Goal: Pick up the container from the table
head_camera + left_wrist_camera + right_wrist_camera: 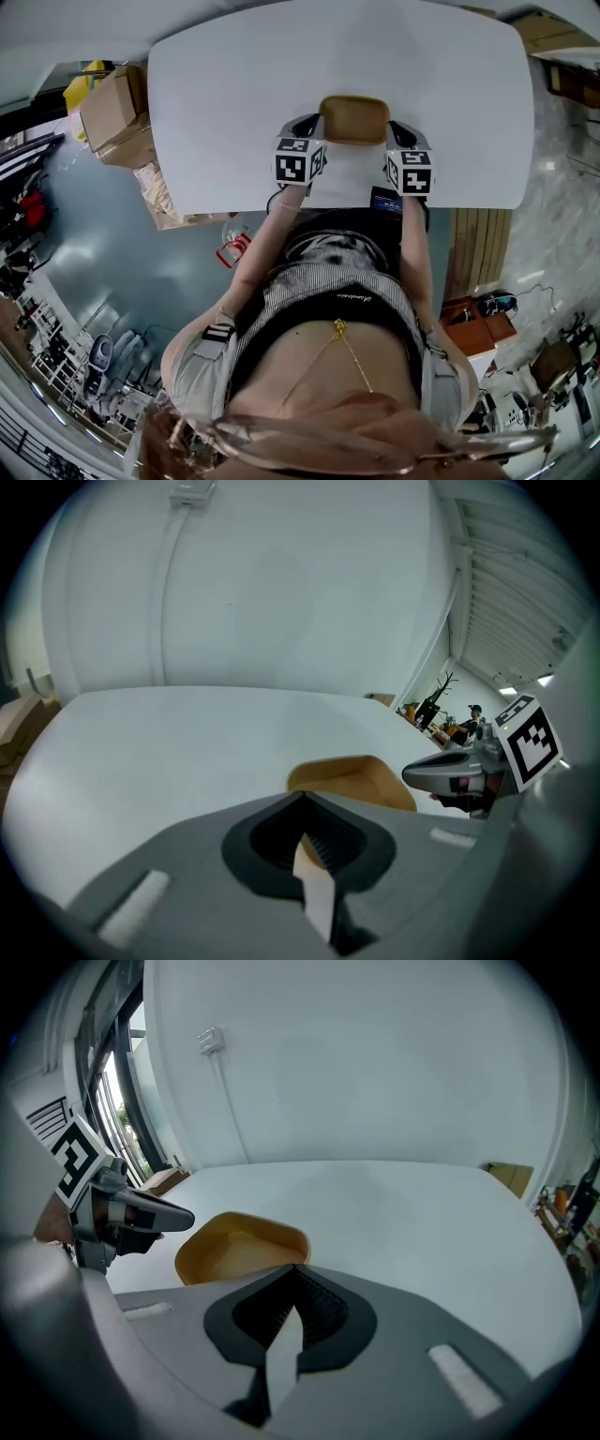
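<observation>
The tan container (354, 117) sits at the upper middle of the head view, on the white table (234, 94) near its front edge, with its open side up and nothing visible inside. The left gripper (307, 127) meets its left side and the right gripper (400, 131) its right side, so the container lies directly between the two tips.

In the left gripper view the jaws of the left gripper (303, 803) are drawn together at the lower centre. Only a thin pale strip, tan at its upper end, shows in the dark slot between them. This looks like the container's wall pinched there, and the rest of the container (361, 780) spreads out just beyond, to the right. The right gripper view matches: the right gripper (294, 1279) has its jaws closed on a similar thin strip, with the container (234, 1251) just past them at centre left.

The approach and the two-sided grasp look done. The lift itself is not evident: the container's base appears level with the table (422, 1222), and no gap or shadow shows beneath it, though neither view shows the underside clearly. What remains, as I judge it, is to raise both grippers together and evenly, since the thin wall could flex or slip if one side leads.
</observation>
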Demonstrator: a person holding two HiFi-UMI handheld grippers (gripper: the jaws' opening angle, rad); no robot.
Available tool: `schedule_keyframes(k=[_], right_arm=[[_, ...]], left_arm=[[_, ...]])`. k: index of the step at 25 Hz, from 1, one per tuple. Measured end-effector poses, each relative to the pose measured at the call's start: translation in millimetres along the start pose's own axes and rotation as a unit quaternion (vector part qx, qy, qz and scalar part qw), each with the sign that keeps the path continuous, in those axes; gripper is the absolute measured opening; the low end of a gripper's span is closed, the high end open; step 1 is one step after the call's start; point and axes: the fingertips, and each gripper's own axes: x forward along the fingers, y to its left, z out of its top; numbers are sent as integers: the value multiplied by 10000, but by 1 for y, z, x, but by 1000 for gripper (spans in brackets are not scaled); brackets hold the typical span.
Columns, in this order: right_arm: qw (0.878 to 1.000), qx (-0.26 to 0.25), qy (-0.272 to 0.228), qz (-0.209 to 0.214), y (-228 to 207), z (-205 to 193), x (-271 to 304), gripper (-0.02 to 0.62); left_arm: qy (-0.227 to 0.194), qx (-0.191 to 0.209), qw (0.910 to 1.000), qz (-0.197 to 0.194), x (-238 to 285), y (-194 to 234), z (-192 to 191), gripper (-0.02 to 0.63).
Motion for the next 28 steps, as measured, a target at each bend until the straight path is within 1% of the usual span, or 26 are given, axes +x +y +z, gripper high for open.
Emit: schedule_keyframes(k=[7, 11, 13, 15, 17, 18, 28], right_arm=[[10000, 41, 76, -2, -3, -2, 2, 26], [10000, 60, 3, 14, -2, 3, 1, 26], [10000, 78, -37, 12, -2, 5, 1, 39], [10000, 92, -27, -1, -3, 6, 3, 80], [9999, 121, 9, -18, -4, 5, 5, 85], [9999, 144, 33, -25, -5, 4, 6, 97], [9993, 261, 280, 29, -8, -5, 15, 133]], left_arm=[[52, -34, 10000, 15, 3, 3, -2, 2], [23, -79, 9999, 88, 1, 8, -1, 2], [-2, -118, 9999, 94, 2, 9, 1, 2], [-13, -156, 9999, 34, 4, 9, 2, 67], [-3, -168, 9999, 2, 6, 9, 2, 66], [13, -160, 9999, 4, 7, 9, 2, 67], [307, -141, 9994, -15, 20, 9, -7, 116]])
